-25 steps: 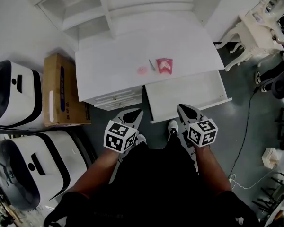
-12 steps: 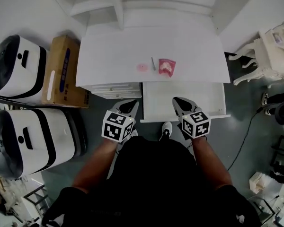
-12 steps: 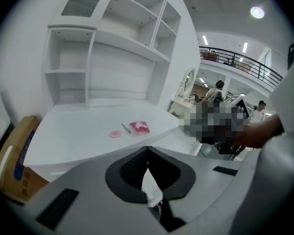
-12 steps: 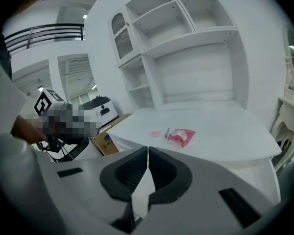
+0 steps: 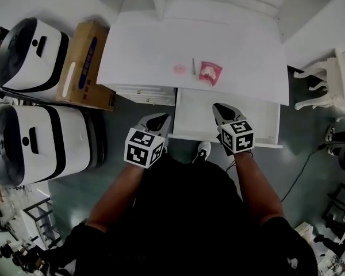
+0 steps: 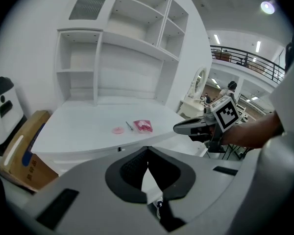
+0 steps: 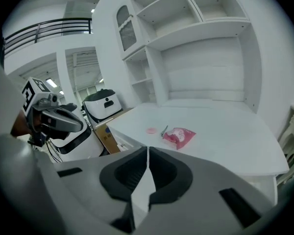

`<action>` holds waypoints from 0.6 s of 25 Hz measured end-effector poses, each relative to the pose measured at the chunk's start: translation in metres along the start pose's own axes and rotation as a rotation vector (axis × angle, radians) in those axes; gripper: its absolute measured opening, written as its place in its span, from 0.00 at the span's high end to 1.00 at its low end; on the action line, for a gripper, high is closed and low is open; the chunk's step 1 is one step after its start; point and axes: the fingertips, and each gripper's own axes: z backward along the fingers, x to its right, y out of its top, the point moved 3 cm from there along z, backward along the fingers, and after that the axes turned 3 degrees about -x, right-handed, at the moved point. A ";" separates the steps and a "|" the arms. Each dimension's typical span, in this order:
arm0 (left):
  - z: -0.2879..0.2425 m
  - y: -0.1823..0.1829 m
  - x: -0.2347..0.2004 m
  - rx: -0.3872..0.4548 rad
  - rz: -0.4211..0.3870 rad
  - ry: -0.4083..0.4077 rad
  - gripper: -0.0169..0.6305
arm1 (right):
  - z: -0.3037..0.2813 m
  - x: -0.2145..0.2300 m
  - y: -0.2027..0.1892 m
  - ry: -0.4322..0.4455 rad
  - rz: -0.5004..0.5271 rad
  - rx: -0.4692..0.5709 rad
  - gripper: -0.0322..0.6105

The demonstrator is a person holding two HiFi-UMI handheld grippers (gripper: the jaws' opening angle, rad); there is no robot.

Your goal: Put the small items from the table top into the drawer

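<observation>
While both grippers hang at the near side of the table (image 5: 230, 39), the three small things lie straight ahead of them, in a row along the table's front edge: a pink disc (image 5: 179, 69), a thin stick (image 5: 193, 66) and a pink packet (image 5: 210, 72). None is in the drawer (image 5: 250, 119) yet, which stands pulled out just below and in front of the packet. The right gripper (image 5: 221, 110) is over the drawer's left part, its tips pointing up towards the packet, so I would judge it the nearer tool for that item. The left gripper (image 5: 156, 122) sits to the left of the drawer, more in line with the disc. The stick's long axis runs away from the person, roughly along the line of reach, so closing across it looks simple. Each gripper has its jaws pressed together at the tips with nothing between them; they would have to part before any pick.
</observation>
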 end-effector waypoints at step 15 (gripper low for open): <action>0.003 -0.002 -0.026 -0.028 -0.011 0.001 0.96 | -0.072 0.053 0.020 -0.133 0.164 -0.110 0.90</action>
